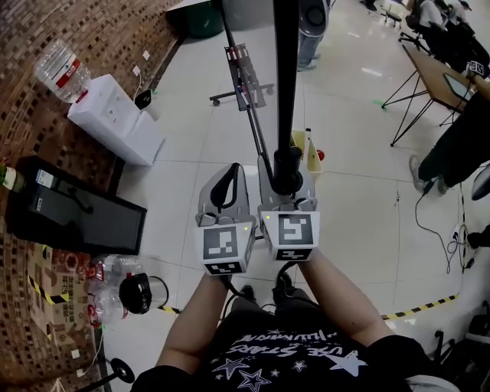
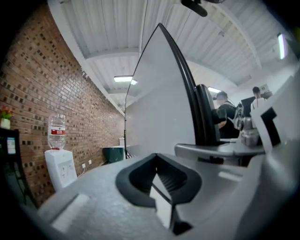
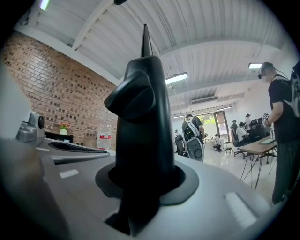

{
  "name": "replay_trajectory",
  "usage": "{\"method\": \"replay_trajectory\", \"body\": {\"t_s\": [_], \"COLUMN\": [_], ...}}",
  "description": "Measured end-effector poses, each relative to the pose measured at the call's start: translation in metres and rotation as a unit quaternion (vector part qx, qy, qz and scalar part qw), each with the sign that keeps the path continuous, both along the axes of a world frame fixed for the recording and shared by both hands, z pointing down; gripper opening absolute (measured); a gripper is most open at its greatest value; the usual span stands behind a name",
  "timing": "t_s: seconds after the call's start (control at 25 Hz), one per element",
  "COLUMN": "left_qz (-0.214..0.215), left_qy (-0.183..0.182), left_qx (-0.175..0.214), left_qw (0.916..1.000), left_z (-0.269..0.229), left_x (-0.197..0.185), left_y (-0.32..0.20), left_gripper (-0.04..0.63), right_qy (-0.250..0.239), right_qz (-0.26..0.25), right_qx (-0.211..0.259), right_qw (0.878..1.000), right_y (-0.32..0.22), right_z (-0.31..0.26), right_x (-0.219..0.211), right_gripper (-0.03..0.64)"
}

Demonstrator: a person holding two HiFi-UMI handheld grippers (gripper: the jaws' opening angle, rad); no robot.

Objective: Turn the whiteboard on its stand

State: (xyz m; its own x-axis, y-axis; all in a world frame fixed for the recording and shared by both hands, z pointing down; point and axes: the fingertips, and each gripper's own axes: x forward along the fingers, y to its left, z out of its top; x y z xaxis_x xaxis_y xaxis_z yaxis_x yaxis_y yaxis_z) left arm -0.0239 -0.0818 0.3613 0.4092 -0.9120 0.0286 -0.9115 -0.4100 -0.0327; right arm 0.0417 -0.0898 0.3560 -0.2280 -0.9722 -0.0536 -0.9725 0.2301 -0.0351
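Nearest the body, both tongs are held level and side by side. The left tongs (image 1: pixel 228 178) are drawn together at the tips with nothing between them, and they are kept just beside the board without being seen to touch it. The right tongs (image 1: pixel 287 178) are clamped partway closed on the black edge frame of the whiteboard (image 1: pixel 285 84), at a rounded black fitting on that frame.

From above, the whiteboard is seen edge-on as a dark bar running away from the person. In the left gripper view its white face is seen slanting off just to that side. Beyond it, the stand (image 1: pixel 246 73) is planted on the tiled floor (image 1: pixel 352 191), with its wheeled foot well out in front.

The grip needed for the turn is judged to be made, and the swing is judged to be under way. How far the board has been brought round cannot be told. The rest of the swing and the release are judged to remain.

A water cooler (image 1: pixel 115 119) is seen by the brick wall (image 1: pixel 46 23).
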Motion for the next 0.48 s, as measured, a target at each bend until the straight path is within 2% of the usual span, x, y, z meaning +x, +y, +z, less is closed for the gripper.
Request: {"method": "replay_trajectory", "body": {"t_s": [0.08, 0.2, 0.28, 0.48], "left_qz": [0.021, 0.058, 0.079, 0.109], "left_qy": [0.006, -0.012, -0.007, 0.002], "left_qx": [0.002, -0.007, -0.014, -0.031], "left_qw": [0.9998, 0.9982, 0.9968, 0.9935], "left_z": [-0.003, 0.001, 0.005, 0.014], "left_x": [0.006, 0.01, 0.014, 0.014], "left_y": [0.005, 0.017, 0.024, 0.041], "left_gripper": [0.006, 0.006, 0.006, 0.006], "right_qy": [-0.001, 0.005, 0.011, 0.018], "right_qz": [0.009, 0.023, 0.041, 0.064], "right_qx": [0.003, 0.006, 0.007, 0.003], "right_qw": [1.0, 1.0, 0.999, 0.998], "right_y": [0.006, 0.015, 0.023, 0.044], "right_z": [0.0, 0.0, 0.003, 0.007], "right_x": [0.005, 0.01, 0.019, 0.032], "right_gripper": [0.127, 0.119, 0.109, 0.101]}}
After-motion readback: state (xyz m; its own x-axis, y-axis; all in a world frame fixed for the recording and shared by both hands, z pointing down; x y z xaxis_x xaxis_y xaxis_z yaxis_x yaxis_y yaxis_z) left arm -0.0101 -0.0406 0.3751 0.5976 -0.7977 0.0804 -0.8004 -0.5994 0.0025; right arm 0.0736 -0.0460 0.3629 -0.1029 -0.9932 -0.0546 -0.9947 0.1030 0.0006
